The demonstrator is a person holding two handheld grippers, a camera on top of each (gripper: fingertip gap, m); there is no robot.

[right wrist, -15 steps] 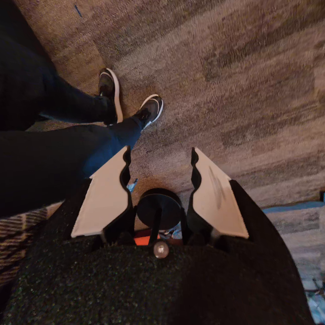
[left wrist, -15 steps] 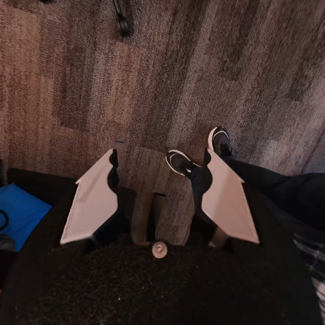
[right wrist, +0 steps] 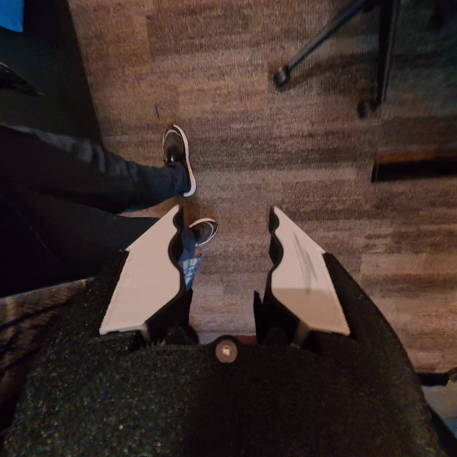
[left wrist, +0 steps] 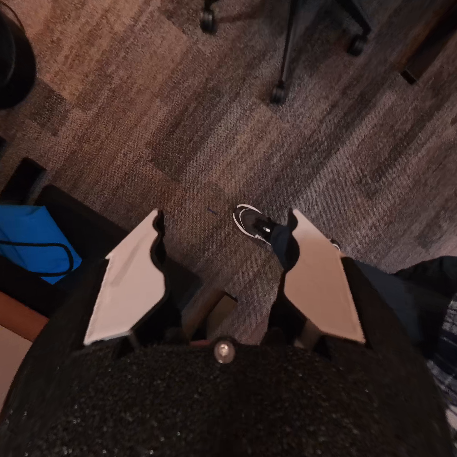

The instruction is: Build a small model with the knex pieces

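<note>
Carpet: grey-brown patterned carpet point(left wrist: 247, 128) fills both views, well below both grippers.
Left gripper: the left gripper point(left wrist: 225, 215) hangs in the air with its white fingers point(left wrist: 133, 279) spread wide, released and holding nothing.
Beyond the left gripper's tips: one black shoe with a white sole point(left wrist: 249, 222) stands on the carpet, just inside the right-hand finger; a dark trouser leg point(left wrist: 385, 291) runs from it behind that finger towards the lower right.
Left of the left gripper: a blue bag with a black cord handle point(left wrist: 27, 237) lies against a dark piece of furniture point(left wrist: 81, 222), beside and below the left-hand finger (what the furniture is cannot be told).
Far ahead of the left gripper: the black legs and castors of a chair base point(left wrist: 284, 61) stand on the carpet.
Right gripper: the right gripper point(right wrist: 226, 210) also hangs free, its fingers point(right wrist: 301, 279) parted and empty.
Left of the right gripper: two dark legs point(right wrist: 86, 178) cross the view; one shoe point(right wrist: 178, 153) is ahead of the left-hand fingertip, the other shoe point(right wrist: 205, 230) just inside that finger.
Ahead and right of the right gripper: the castors and legs of a chair point(right wrist: 321, 44), blurred.
Sharpness: the right wrist view is smeared.
</note>
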